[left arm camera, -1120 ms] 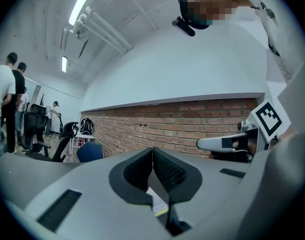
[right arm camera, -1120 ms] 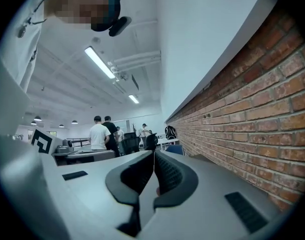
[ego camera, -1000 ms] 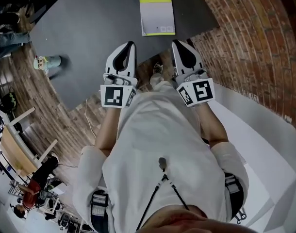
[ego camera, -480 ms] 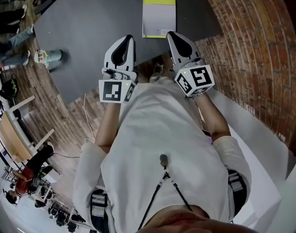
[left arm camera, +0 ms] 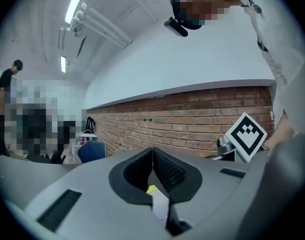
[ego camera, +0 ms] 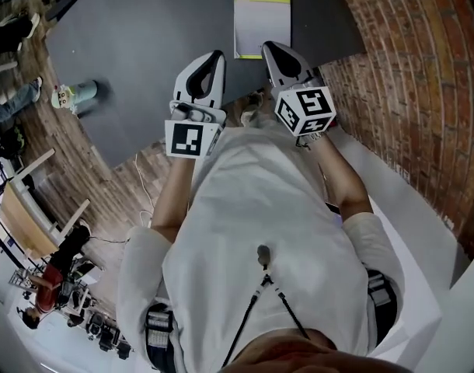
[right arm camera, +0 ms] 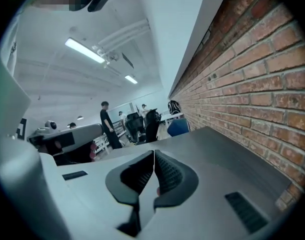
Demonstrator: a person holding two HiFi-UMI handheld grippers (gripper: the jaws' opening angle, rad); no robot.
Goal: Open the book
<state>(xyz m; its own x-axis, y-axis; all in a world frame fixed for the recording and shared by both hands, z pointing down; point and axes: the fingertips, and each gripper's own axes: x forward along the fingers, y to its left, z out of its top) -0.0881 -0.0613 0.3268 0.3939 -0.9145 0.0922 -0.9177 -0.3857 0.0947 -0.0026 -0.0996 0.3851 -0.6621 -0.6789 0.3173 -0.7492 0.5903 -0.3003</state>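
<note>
The book [ego camera: 262,23] lies shut and flat on the dark table [ego camera: 144,37], close to the table edge nearest the person and toward the brick wall [ego camera: 408,68]. Its pale cover faces up, with a yellow-green band along the far edge. The left gripper [ego camera: 217,56] points over the table's edge, just left of the book's near corner and apart from it. Its jaws are pressed together with nothing between them, as the left gripper view shows. In that view a sliver of the book's band and pale cover shows in the gap below the jaw tips. In the head view the tip of the right gripper [ego camera: 267,47] lies over the book's near edge; whether it touches the cover cannot be told. Its jaws are likewise closed on each other and hold nothing. The right gripper view looks along the table beside the wall, with people [right arm camera: 107,124] standing far off in the room. The person wears a pale top [ego camera: 260,231], and a wooden floor [ego camera: 105,200] shows left of the table
</note>
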